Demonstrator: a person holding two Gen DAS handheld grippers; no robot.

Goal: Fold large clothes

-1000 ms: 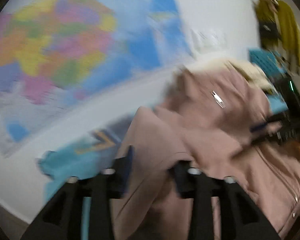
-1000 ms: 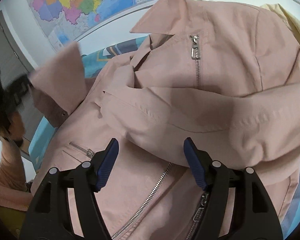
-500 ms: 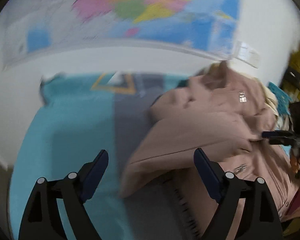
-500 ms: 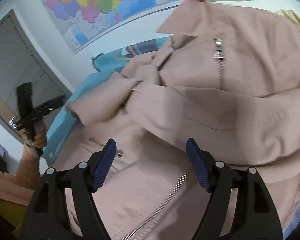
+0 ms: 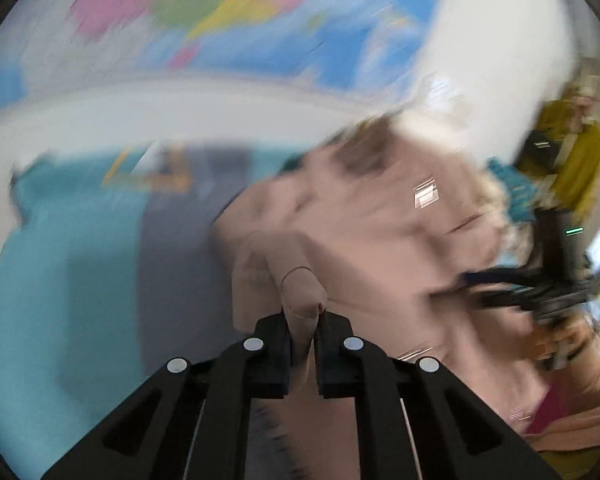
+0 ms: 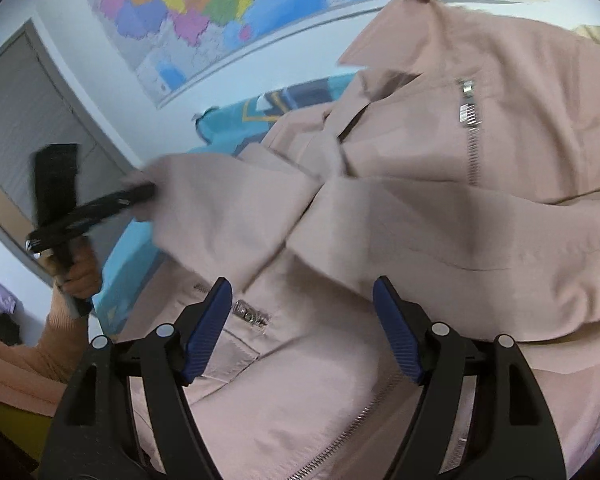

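A large dusty-pink zip jacket (image 6: 440, 208) lies spread on a teal and grey sheet (image 5: 80, 264). My left gripper (image 5: 303, 322) is shut on the cuff end of one sleeve (image 5: 300, 292); in the right wrist view it (image 6: 140, 194) holds that sleeve (image 6: 220, 200) out to the left, lifted off the jacket body. My right gripper (image 6: 302, 312) is open and empty, its blue pads (image 6: 210, 332) hovering over the jacket front near a pocket zip (image 6: 252, 314). The other sleeve lies folded across the chest. The left wrist view is blurred.
A colourful wall map (image 6: 204, 4) hangs behind the bed. A grey door (image 6: 24, 120) is at the left. Yellow garments (image 5: 572, 164) hang at the far right of the left wrist view. The sheet (image 6: 236, 116) shows beyond the collar.
My left gripper was open half a second ago and has closed on the sleeve cuff and lifted it. My right gripper stays open over the jacket front.
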